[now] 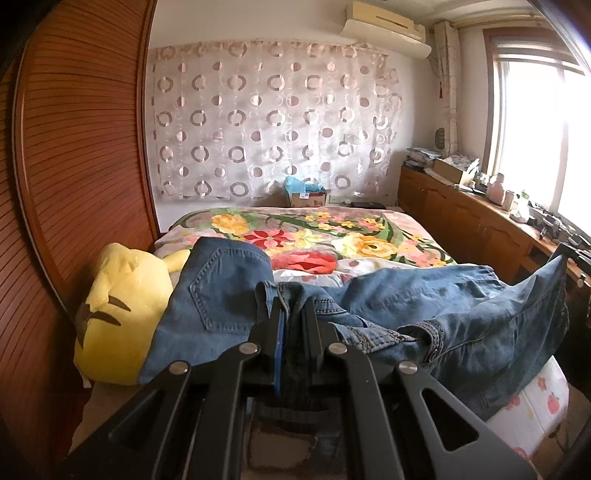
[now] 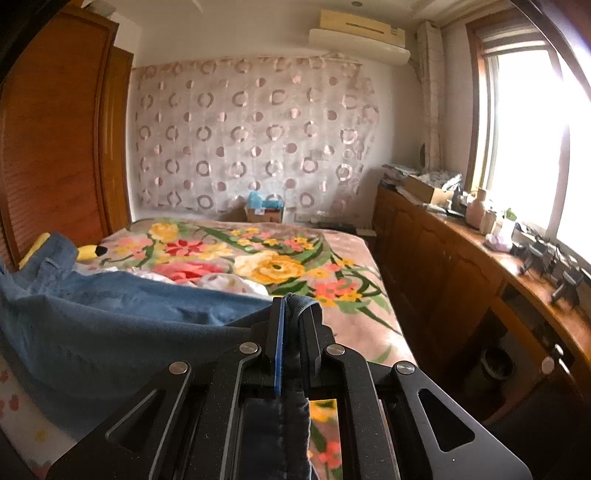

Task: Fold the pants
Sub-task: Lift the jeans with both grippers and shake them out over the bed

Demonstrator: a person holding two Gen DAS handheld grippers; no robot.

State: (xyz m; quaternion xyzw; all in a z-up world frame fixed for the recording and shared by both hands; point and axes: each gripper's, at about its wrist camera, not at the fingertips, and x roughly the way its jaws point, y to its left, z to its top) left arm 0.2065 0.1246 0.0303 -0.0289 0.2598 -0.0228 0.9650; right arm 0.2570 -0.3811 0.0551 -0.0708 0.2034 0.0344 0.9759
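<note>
A bedroom: a wooden louvred wardrobe [image 1: 74, 166] stands on the left, a circle-patterned curtain [image 1: 266, 122] covers the far wall under an air conditioner [image 1: 388, 29], and a bright window [image 1: 535, 129] sits on the right above a long wooden cabinet [image 1: 461, 225] crowded with small items. The bed [image 1: 314, 229] carries a floral blanket. At its left edge lies a yellow plush toy [image 1: 118, 306], partly covered by the blue denim pants [image 1: 229, 291], which stretch across the near end of the bed from the toy toward the right. The left gripper [image 1: 293, 317] is pressed together on a bunched seam of the denim near the waist. Farther right, the right gripper [image 2: 293, 314] is pinching a fold of the pants' edge, with fabric trailing back between its fingers and the rest of the garment sagging away to its left.
</note>
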